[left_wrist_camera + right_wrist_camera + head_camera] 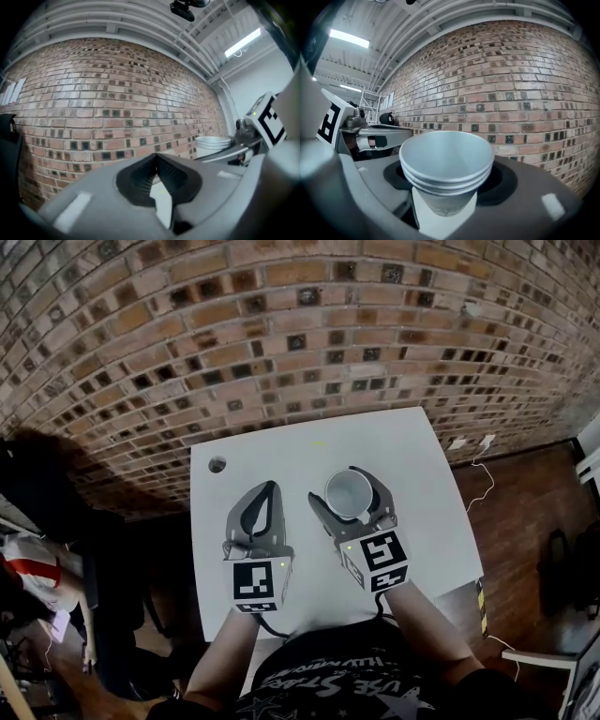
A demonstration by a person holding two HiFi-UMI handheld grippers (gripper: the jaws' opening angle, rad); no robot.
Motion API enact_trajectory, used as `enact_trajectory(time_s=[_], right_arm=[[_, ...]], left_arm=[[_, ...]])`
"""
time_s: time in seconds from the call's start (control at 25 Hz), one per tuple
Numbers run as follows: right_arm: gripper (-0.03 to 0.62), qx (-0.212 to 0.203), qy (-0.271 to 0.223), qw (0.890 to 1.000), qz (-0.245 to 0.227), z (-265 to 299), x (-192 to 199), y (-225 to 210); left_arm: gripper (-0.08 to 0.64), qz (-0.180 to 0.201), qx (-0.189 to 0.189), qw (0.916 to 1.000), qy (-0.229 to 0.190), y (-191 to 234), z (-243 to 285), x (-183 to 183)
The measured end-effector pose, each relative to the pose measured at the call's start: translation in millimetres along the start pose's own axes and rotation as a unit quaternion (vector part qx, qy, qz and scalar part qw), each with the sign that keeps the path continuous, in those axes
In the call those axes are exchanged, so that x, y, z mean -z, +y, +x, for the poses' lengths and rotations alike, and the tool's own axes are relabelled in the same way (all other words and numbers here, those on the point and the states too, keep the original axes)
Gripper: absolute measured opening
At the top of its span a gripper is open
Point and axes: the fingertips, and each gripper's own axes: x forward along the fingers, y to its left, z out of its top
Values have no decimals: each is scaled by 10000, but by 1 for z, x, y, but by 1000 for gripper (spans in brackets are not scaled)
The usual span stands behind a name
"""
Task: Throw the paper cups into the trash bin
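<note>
- Nearest is the person's black shirt [328, 690]. Its white lettering is bent by the lens and cut off at the frame edge, so it cannot be read in full.
- Each forearm ends in a marker cube. The left cube [260, 582] and the right cube [380, 554] carry black-and-white square patterns and no words.
- The left tongs [270, 487] are closed tip to tip with nothing between them. They point roughly level toward the wall.
- The right tongs [349, 489] stand wide, clamped on a nested stack of paper cups [446, 161] — three rims show, one over another. The pads press the stack's lower body, below the rims.
- The paper cups are upright, mouth up and long axis vertical, and the head view looks straight down into the empty white inside. A faint grey mark low on the outer wall is too small to read.
- The stack hangs over the middle of the white desk [412, 456], just right of the left tongs and apart from them.
- A small dark round spot [217, 464] sits near the desk's far-left corner.
- Beyond the desk rises a brick wall [281, 324]. To the right is wooden floor [525, 512] with a thin white cable [483, 479] lying on it.
</note>
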Motion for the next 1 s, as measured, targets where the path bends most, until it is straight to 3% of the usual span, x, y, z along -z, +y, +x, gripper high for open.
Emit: enact_trajectory(time_s=[0.32, 1.0], right_arm=[[348, 3, -106, 9999, -2, -7, -40, 3], [348, 361, -119, 9991, -163, -27, -47, -9]], left_arm=[[5, -167, 132, 9998, 15, 7, 0, -23], [5, -246, 528, 9983, -30, -3, 7, -21]])
